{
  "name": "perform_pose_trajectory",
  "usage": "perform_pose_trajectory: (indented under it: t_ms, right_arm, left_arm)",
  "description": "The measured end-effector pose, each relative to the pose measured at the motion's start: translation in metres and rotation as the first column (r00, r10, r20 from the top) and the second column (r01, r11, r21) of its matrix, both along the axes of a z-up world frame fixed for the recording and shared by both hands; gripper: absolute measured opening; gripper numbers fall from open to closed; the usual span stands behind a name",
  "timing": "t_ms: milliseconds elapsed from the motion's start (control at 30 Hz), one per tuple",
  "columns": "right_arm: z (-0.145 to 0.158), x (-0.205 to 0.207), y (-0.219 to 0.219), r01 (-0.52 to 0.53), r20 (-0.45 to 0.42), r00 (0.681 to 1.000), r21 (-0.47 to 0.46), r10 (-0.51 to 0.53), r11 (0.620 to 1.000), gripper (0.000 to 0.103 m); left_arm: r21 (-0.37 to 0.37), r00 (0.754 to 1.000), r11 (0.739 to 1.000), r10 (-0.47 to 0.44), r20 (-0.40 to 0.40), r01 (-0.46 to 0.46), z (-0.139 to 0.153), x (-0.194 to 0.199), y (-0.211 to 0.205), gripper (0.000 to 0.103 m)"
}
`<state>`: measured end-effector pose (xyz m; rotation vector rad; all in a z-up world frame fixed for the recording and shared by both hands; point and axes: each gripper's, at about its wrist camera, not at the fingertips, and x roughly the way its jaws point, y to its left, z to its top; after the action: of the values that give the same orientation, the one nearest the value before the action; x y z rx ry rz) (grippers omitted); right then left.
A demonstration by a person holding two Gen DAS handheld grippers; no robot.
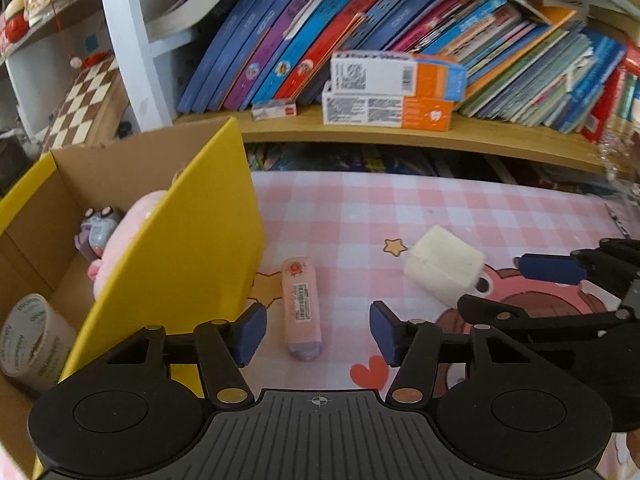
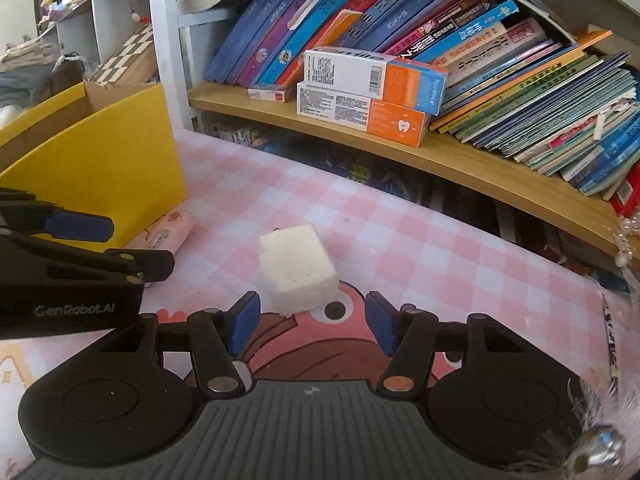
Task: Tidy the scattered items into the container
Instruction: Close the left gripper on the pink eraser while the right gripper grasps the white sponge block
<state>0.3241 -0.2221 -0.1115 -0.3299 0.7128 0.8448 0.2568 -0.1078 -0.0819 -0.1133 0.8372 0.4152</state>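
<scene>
Looking out along both tools, I see a wooden bookshelf [image 2: 460,160] across the back, packed with leaning books, with two white-and-orange cartons [image 2: 372,92] stacked on its ledge. Below it lies the desk [image 1: 460,216], covered in a pink checked cloth with stars, hearts and a cartoon face. On my left stands the container, a yellow cardboard box [image 1: 180,240] with its flaps up; inside it, in the left wrist view, I make out a pink plush toy [image 1: 120,240], a small grey figure [image 1: 98,232] beside it and a roll of tape [image 1: 32,340] in the near corner. My left tool [image 1: 318,332] is wide open and holds nothing; its blue pads sit on either side of the near end of a pink tube-shaped packet [image 1: 302,308], which lies flat on the cloth just beside the box's yellow wall, and I cannot tell whether the tool is touching it. My right tool [image 2: 312,324] is also spread open and empty, low over the cloth, with a white foam block [image 2: 296,268] resting on the desk just ahead of its fingertips and between their lines. That block sits to the right of the pink packet, apart from it. Each tool shows at the edge of the other's view.
</scene>
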Motion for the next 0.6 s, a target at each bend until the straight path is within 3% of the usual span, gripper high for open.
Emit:
perform_pose_trajectory:
  t_ms: [500,600]
  right_arm:
    - [-0.019,0.016,0.014,-0.077,0.012,0.997,0.023,0.077,0.997,0.056]
    - [-0.022,0.019,0.017,-0.088,0.0,0.996,0.024,0.088,0.996,0.051]
  left_arm:
    - [-0.041,0.999,0.998,0.037,-0.029,-0.038,-0.026,0.022,0.015,0.044]
    - [-0.059,0.999,0.998,0.036,-0.027,-0.037,-0.025,0.021,0.016,0.039]
